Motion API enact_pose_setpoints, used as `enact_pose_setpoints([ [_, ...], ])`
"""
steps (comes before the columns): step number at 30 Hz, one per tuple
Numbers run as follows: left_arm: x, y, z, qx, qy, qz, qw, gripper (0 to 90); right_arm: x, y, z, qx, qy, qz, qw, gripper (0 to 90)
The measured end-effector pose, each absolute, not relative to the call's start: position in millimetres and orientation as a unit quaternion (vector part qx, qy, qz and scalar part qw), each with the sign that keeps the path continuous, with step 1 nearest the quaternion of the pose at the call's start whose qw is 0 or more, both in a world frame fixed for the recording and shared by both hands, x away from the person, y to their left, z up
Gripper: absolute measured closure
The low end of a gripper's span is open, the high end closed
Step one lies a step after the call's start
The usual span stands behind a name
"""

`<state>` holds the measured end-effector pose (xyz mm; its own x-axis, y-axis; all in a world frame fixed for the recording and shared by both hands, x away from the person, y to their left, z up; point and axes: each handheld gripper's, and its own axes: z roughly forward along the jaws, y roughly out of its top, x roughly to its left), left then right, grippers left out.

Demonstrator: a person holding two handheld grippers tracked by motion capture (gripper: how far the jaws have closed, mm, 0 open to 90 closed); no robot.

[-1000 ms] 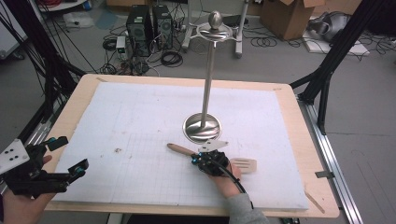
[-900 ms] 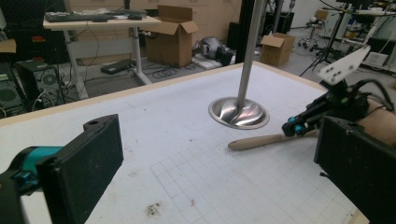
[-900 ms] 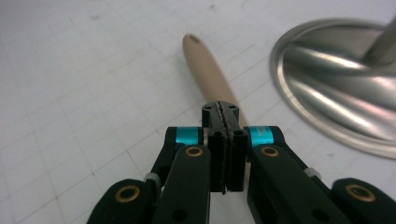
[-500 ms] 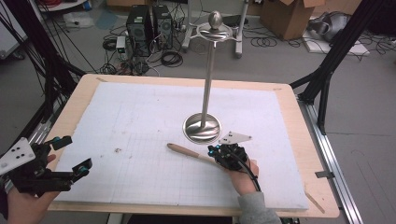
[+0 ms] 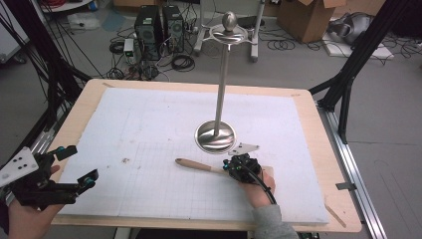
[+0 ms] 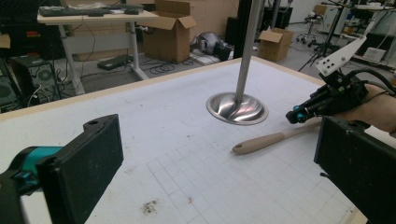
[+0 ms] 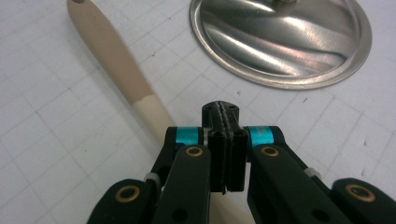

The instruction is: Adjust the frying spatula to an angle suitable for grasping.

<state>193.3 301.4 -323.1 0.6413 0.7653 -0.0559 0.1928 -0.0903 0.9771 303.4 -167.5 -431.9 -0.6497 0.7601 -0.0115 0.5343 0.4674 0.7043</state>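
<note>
Left gripper [image 5: 74, 167] sat at about 8 o'clock on the table [image 5: 84, 97], off the near-left corner of the white gridded mat [image 5: 149, 129], held in the person's left hand [image 5: 25, 219]. Its jaws stood wide apart with nothing between them; in the left gripper view the two black pads framed bare mat, and a small dark smudge [image 6: 149, 206] lay on the grid just ahead of them.

Moving right: the wooden utensil [image 5: 199, 166] lay flat on the mat at about 6 o'clock from the stand's base. Its darker handle end pointed toward 9 o'clock, and the paler part ran under the right gripper. In the right gripper view the handle [image 7: 109, 56] passed diagonally beneath the jaws from upper left; whether the jaws touched it could not be told.

Metal stand [image 5: 221, 79]: an upright pole on a round, polished base [image 5: 215, 136] near mat centre, with a ring and knob on top.

Right gripper [image 5: 230, 167] was at about 5 o'clock from the base, just beside its rim, held in the person's right hand [image 5: 259, 186], grey sleeve behind. Its jaws were pressed together, pad against pad, with nothing pinched between them. The utensil was below them, not in them.
</note>
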Motion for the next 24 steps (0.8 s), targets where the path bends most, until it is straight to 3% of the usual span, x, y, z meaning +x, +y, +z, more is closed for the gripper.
enact_pose_setpoints([
  [24,199,297,-326,0.701,0.342,0.239,0.579,1.8,293,-178,-440,0.418,0.83,0.342,0.142,90.0],
])
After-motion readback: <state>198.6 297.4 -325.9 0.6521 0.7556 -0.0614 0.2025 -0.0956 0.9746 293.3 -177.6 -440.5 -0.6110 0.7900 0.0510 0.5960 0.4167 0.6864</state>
